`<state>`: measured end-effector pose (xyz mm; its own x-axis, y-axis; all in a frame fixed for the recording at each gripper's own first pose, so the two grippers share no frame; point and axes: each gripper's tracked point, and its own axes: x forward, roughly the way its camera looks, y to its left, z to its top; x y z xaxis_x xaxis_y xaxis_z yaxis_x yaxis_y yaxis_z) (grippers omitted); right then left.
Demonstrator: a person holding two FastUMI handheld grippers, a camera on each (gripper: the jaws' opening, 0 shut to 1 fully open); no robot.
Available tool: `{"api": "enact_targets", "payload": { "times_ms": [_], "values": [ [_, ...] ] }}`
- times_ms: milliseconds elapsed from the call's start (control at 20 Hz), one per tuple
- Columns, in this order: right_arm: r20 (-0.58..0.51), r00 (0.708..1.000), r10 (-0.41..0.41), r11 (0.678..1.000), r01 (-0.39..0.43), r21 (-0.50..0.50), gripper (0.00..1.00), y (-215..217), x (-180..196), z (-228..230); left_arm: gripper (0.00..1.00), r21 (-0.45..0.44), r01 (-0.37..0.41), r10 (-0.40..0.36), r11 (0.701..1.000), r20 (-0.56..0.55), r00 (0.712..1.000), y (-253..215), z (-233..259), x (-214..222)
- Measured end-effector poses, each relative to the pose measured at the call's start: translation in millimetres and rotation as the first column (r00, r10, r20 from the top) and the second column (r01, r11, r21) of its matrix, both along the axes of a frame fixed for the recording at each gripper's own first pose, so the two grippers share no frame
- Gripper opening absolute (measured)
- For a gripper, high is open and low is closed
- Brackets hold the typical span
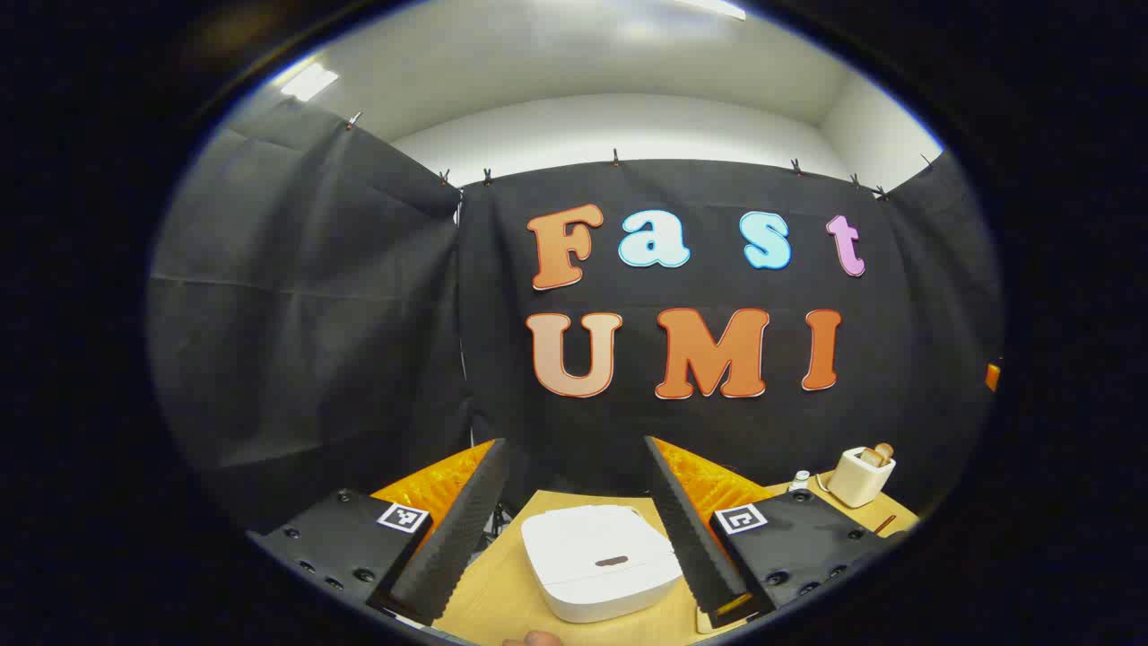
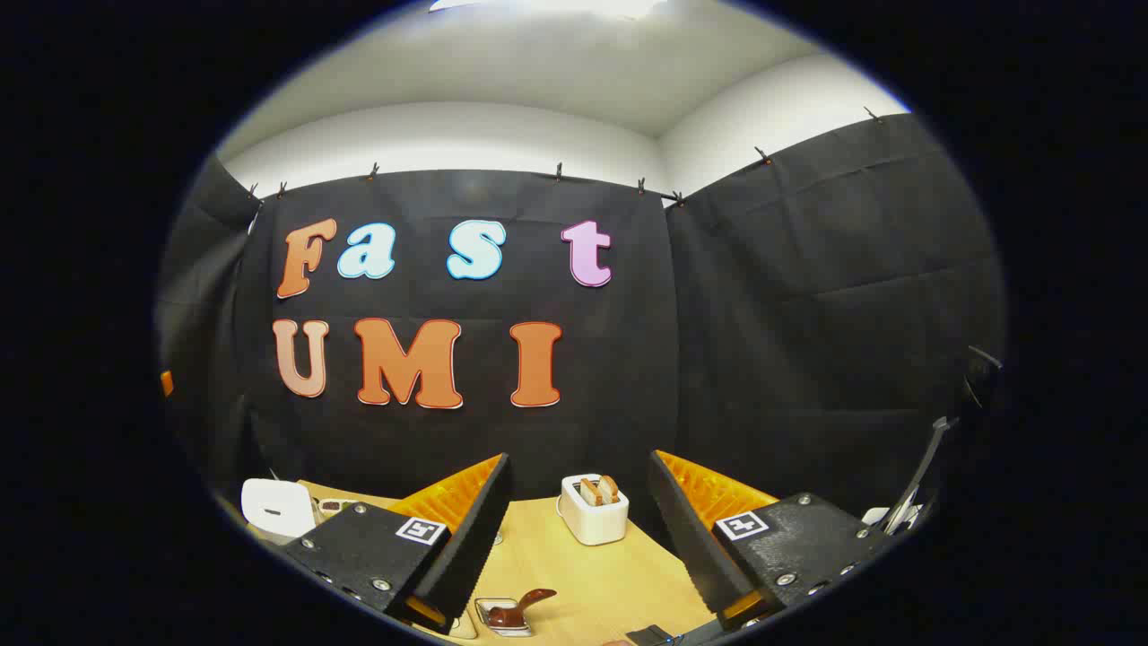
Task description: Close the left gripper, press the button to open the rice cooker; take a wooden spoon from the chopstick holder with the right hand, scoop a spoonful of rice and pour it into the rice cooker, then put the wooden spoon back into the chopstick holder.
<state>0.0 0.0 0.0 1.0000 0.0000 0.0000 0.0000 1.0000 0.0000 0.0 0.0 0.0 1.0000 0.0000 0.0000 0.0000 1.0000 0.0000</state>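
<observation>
The left gripper (image 1: 576,529) hung above the counter (image 1: 502,592) with jaws wide apart and empty, the closed white rice cooker (image 1: 599,561) between them; the right gripper (image 2: 578,534), equally spread and empty, faced the chopstick holder (image 2: 593,511) farther back.

The rice cooker (image 1: 599,561) sits on the table (image 1: 502,592), chopstick holder (image 1: 859,475) behind-right.

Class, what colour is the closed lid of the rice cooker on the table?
White. The rice cooker shows best in the left gripper view, between that gripper's open fingers.
</observation>
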Motion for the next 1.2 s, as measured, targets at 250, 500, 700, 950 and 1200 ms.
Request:
{"api": "enact_targets", "payload": {
  "times_ms": [250,500,700,950,1200],
  "values": [
    [0.006,1.000,-0.011,1.000,0.011,0.002,0.94,-6,6,2,1.00,-0.040,0.018,-0.018,0.999,-0.004,1.000,-5,6,4],
    [0.008,1.000,-0.002,1.000,0.002,-0.010,0.94,0,11,1,1.00,-0.048,0.003,-0.003,0.999,0.001,1.000,0,8,4],
    [0.002,1.000,0.001,1.000,-0.001,-0.020,0.94,6,11,-1,1.00,-0.050,0.002,-0.003,0.999,-0.012,1.000,4,6,3],
    [0.019,1.000,-0.001,1.000,0.001,-0.013,0.94,10,7,3,1.00,-0.038,0.000,0.000,0.999,-0.010,1.000,11,7,3],
    [0.020,1.000,0.016,1.000,-0.016,-0.006,0.94,18,7,3,0.76,-0.063,0.020,-0.021,0.998,-0.003,1.000,11,6,4]
  ]
}}
